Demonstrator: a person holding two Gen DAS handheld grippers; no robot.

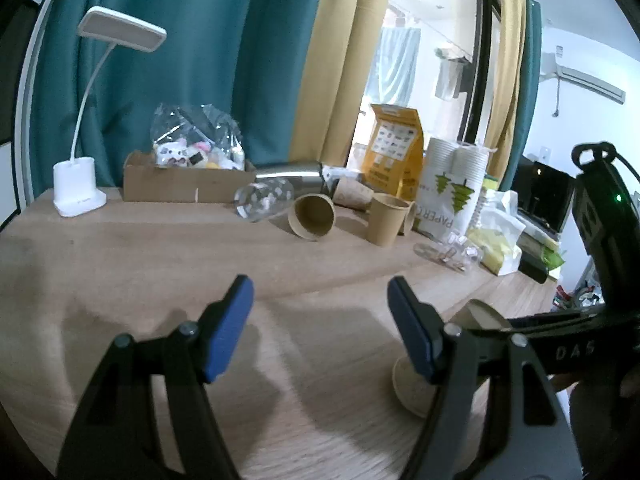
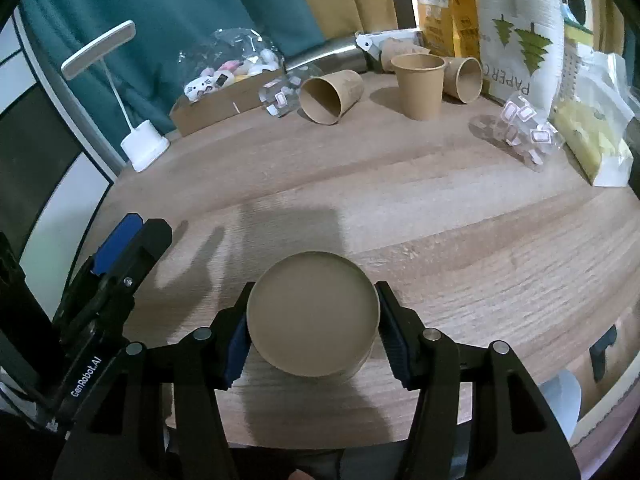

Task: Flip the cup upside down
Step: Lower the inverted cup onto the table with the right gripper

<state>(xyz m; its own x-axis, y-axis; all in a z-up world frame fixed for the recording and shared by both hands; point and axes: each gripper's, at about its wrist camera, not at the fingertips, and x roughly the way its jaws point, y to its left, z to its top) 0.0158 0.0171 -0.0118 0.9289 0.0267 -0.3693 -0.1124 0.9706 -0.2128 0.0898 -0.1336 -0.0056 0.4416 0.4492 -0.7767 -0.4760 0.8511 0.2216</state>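
A brown paper cup stands upside down on the wooden table, its flat base facing up. My right gripper is shut on the cup, one blue pad on each side of it. In the left wrist view the cup shows partly behind my right finger, with the right gripper's black body reaching in from the right. My left gripper is open and empty above the table, to the left of the cup; it also shows in the right wrist view.
At the back stand an upright brown cup, two cups on their sides, a cardboard box, a white desk lamp, a paper-cup sleeve bag, a steel flask and plastic bags.
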